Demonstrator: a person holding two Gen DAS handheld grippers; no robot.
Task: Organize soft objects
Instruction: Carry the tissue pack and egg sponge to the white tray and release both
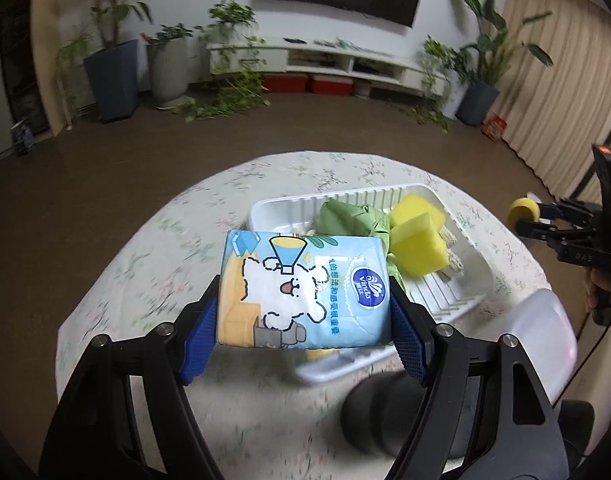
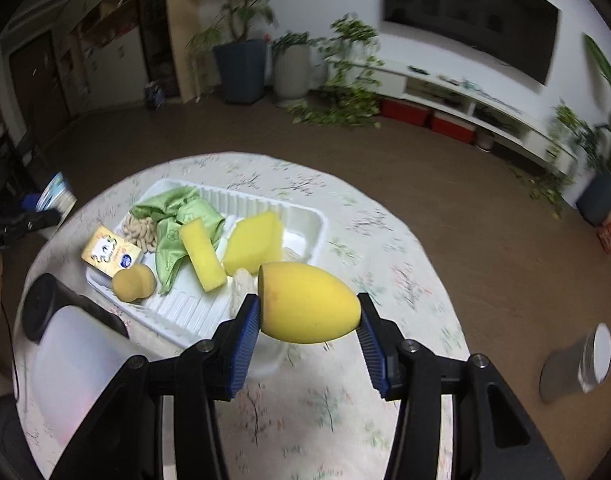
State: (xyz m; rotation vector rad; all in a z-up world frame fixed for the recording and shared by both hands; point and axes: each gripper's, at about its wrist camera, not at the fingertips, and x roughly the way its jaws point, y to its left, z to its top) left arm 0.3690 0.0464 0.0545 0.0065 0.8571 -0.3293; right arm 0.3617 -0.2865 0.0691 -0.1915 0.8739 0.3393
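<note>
My left gripper [image 1: 303,312] is shut on a light-blue Vinda tissue pack [image 1: 305,290] and holds it above the near end of the white tray [image 1: 273,210]. My right gripper [image 2: 309,322] is shut on a yellow egg-shaped sponge [image 2: 309,304], held above the table in front of the tray [image 2: 265,204]. The tray holds a green cloth [image 2: 173,220], two yellow block sponges [image 2: 203,256], a yellow tissue pack [image 2: 111,256], a round yellow sponge [image 2: 133,282] and beige knitted pieces [image 2: 139,232]. In the left wrist view the right gripper [image 1: 523,216] shows at the right edge.
The round table has a floral cloth [image 2: 345,400]. A translucent plastic lid or bin [image 2: 77,368] and a black round object [image 2: 39,308] lie beside the tray. A grey cylinder [image 2: 577,364] lies on the brown floor. Potted plants and a TV bench stand far behind.
</note>
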